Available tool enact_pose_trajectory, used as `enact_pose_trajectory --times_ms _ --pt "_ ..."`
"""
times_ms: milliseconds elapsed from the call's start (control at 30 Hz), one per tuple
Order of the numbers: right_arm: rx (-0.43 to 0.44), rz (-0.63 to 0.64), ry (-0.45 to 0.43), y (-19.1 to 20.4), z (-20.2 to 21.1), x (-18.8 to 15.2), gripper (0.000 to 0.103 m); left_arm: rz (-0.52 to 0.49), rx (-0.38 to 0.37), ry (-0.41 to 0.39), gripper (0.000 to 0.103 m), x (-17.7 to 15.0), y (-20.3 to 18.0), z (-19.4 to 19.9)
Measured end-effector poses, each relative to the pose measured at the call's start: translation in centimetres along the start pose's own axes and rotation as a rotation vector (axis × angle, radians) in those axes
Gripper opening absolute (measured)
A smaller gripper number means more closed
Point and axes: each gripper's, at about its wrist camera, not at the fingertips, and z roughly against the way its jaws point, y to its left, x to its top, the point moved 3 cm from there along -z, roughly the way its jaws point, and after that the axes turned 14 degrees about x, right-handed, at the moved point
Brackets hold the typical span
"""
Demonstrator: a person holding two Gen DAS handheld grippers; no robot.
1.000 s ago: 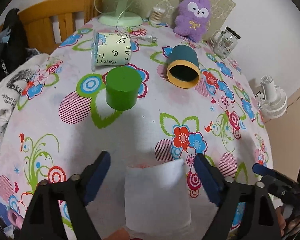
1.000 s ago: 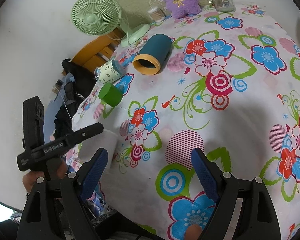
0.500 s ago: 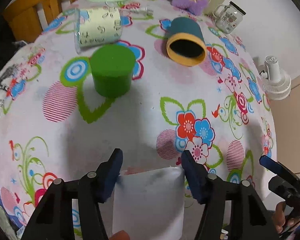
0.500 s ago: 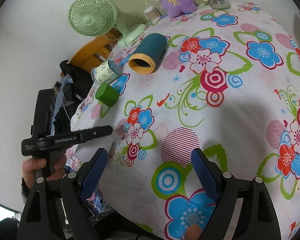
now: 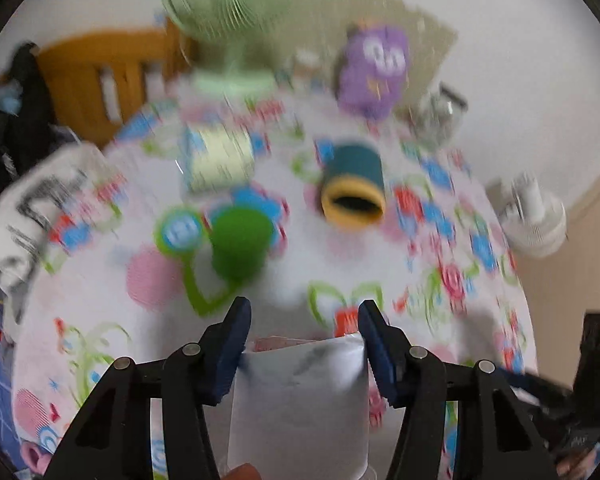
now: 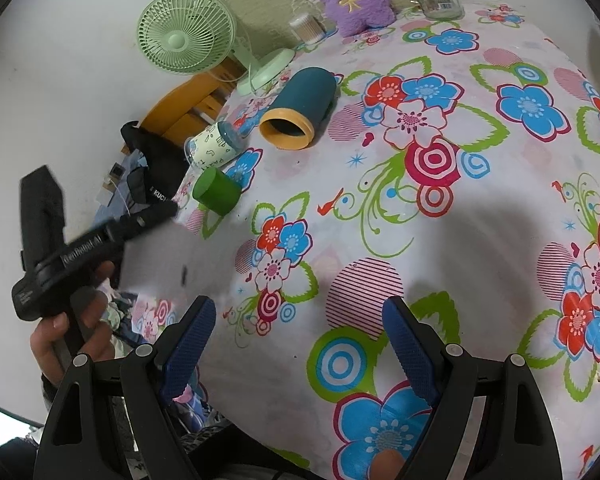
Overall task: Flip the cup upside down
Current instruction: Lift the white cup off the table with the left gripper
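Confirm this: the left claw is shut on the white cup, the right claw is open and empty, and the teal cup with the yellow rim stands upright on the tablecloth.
One thing is wrong. The teal cup lies on its side, mouth open sideways, as the right wrist view shows. The rest holds: the left claw is shut on the white cup, and the right claw is open and empty.

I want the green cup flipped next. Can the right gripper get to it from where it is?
Probably yes. The right gripper is open and holds nothing, and only bare flowered tablecloth lies between it and the green cup. The cup stands near the far-left edge, though, so it is a long diagonal reach.
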Motion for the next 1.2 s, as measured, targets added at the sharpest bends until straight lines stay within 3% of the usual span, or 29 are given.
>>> enact_pose_trajectory --times_ms 267,400,767,1033,1133,1200 --pt "0.004 0.012 0.004 0.3 -0.2 -0.2 0.087 0.129 0.145 -0.262 0.058 -1.0 1.3 -0.2" --pt "0.005 0.029 0.007 0.6 -0.2 -0.3 0.087 0.162 0.166 -0.317 0.058 -2.7 1.6 -0.2" --pt "0.029 0.058 0.026 1.5 -0.9 -0.6 0.087 0.108 0.158 -0.28 0.058 -6.3 0.5 -0.8" --pt "0.028 0.071 0.026 1.9 -1.0 -0.5 0.087 0.1 0.162 -0.304 0.058 -5.2 0.5 0.8" --pt "0.027 0.069 0.024 1.9 -0.9 -0.6 0.087 0.076 0.139 -0.252 0.062 -4.6 0.5 1.0" --pt "0.025 0.066 0.026 1.8 -0.9 -0.6 0.087 0.063 0.085 -0.163 0.075 -4.4 0.5 0.7"
